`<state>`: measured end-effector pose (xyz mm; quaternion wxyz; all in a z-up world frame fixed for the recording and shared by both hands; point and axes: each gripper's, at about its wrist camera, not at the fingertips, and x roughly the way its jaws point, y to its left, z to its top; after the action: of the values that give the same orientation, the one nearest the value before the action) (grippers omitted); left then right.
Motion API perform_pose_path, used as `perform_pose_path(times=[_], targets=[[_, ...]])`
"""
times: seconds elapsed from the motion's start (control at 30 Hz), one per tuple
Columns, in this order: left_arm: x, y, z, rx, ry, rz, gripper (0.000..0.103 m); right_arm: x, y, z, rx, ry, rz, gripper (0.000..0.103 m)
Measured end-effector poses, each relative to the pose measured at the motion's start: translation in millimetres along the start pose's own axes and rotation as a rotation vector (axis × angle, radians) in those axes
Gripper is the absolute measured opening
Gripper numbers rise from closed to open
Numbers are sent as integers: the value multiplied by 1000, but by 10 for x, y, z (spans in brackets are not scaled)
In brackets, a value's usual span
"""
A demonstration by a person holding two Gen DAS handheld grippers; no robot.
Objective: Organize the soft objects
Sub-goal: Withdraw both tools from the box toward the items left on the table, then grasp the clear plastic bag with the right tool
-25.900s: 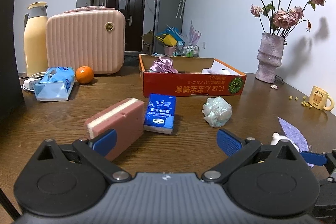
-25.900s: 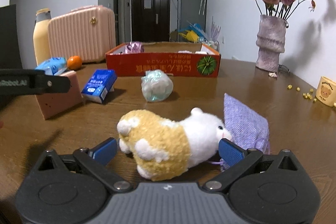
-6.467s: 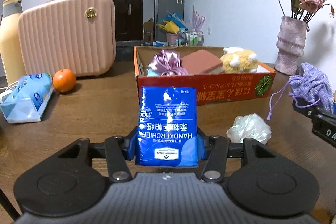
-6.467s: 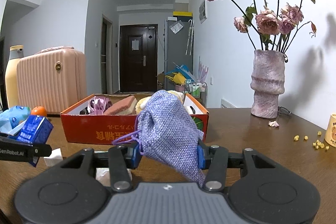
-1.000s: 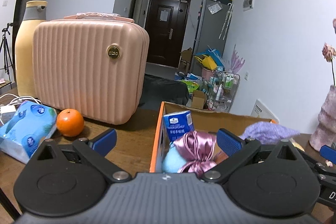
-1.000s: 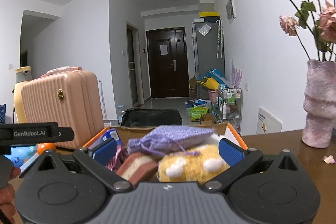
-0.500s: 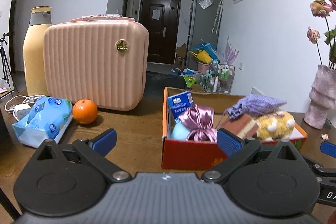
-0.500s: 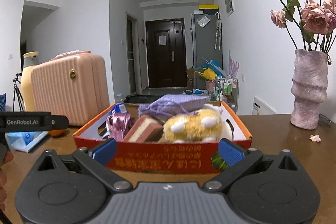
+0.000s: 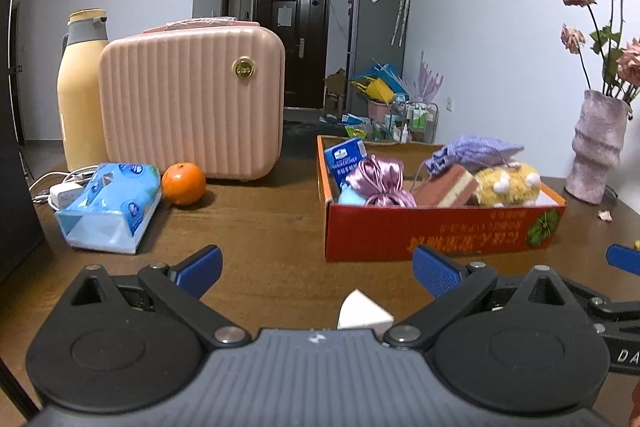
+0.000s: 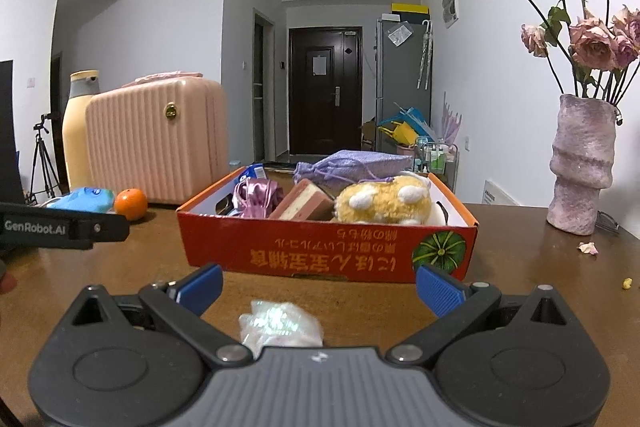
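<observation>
Toward the far right of the tabletop (image 9: 260,227), the red cardboard box (image 9: 440,233) already holds, left to right, one blue tissue packet (image 9: 344,159), one pink satin pouch (image 9: 376,181), one pink sponge (image 9: 446,185), one lilac drawstring bag (image 9: 474,153) and one yellow plush toy (image 9: 508,185), so most of the sorting looks done. Near the front edge, one crumpled whitish plastic wad (image 10: 280,325) lies just ahead of the right gripper (image 10: 318,285), seemingly the last piece. Both it and the left gripper (image 9: 316,265) have fingers spread wide, empty.

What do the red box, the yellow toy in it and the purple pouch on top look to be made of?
The red box looks like printed cardboard, matte, with folded edges. The yellow toy looks like fuzzy plush with white tufts. The purple pouch seems a coarse woven cloth, with a drawstring.
</observation>
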<state>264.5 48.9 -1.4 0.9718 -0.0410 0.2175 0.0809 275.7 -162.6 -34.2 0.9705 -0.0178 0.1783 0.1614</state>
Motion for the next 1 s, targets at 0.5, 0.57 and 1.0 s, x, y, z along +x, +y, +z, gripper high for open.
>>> perform_pose_path(times=[0.5,0.57,1.0], targets=[[-333,157,-250,32,45,-46,103,-239,106,-210,-4,60,-27,103],[-328,172,-249,27,48,-52,103,-166,152,-230,-16,84,-32,102],[-225,185,-284,19,98,-82,103,445,345,-253,16,253,-56,73]])
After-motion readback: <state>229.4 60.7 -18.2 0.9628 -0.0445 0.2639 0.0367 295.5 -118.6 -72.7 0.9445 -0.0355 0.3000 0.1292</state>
